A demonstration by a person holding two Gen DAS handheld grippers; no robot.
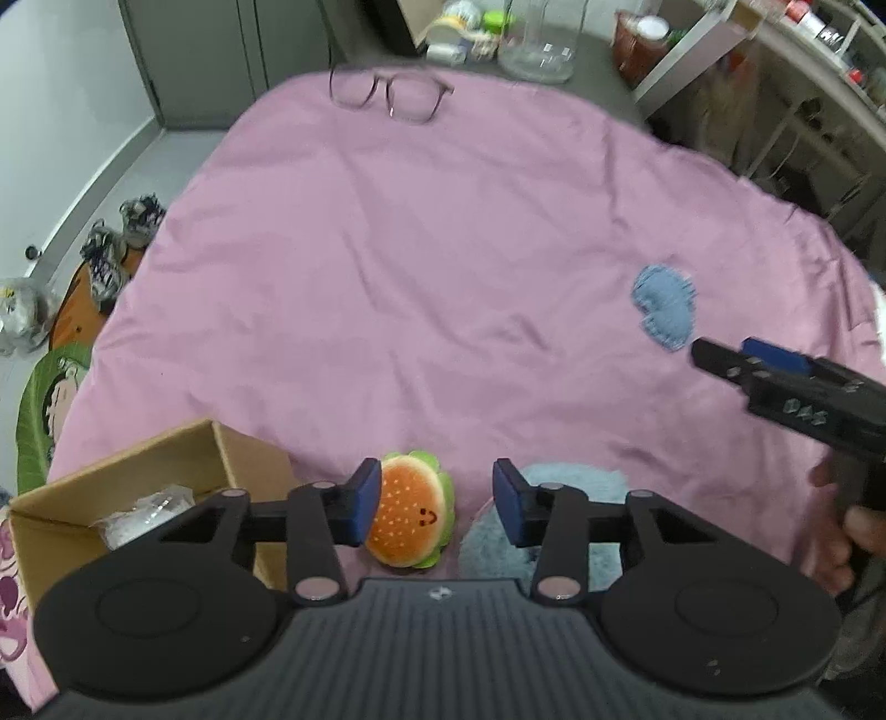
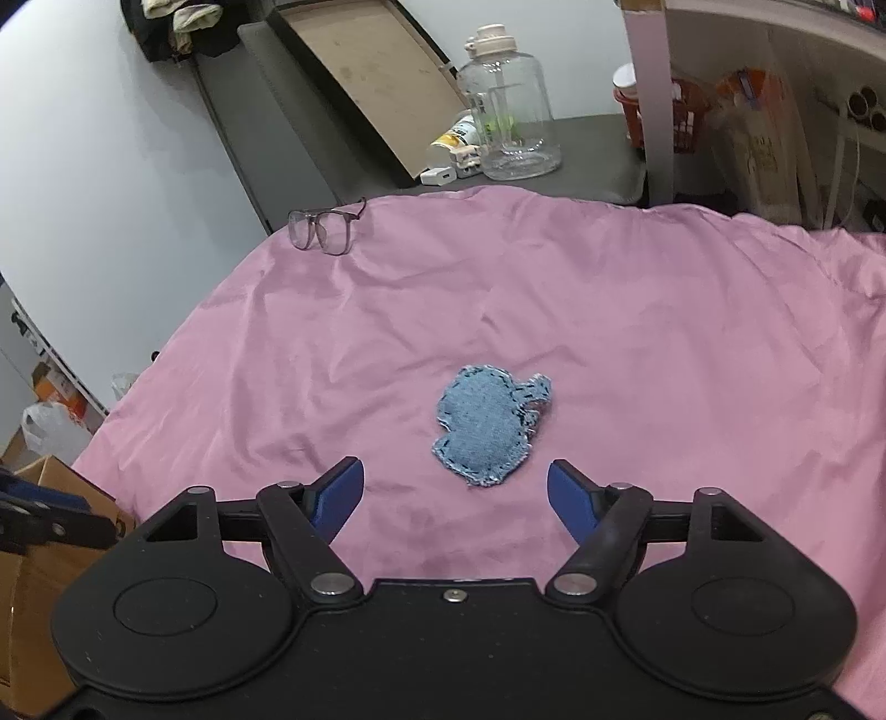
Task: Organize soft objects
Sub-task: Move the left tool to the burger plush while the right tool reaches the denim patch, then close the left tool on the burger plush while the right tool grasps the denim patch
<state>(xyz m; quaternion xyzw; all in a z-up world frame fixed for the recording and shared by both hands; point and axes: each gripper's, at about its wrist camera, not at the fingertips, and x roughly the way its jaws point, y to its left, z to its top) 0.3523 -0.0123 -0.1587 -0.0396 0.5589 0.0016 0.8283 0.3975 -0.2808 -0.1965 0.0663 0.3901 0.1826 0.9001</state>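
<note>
At the near edge of the pink sheet (image 1: 387,277), the left gripper (image 1: 437,501) hangs with jaws spread, empty, over a burger plush (image 1: 410,515) beside a fluffy blue plush (image 1: 576,498). A cardboard box (image 1: 111,498) sits at the near left corner. The right gripper (image 2: 455,498), jaws wide and empty, faces the denim plush (image 2: 487,423) mid-sheet. Glasses (image 2: 324,227) lie at the far edge.

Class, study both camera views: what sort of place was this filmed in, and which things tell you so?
Probably a lived-in room at home, perhaps a bedroom: a pink sheet covers the surface, glasses lie on it, and a big water jug stands by cluttered shelves.
</note>
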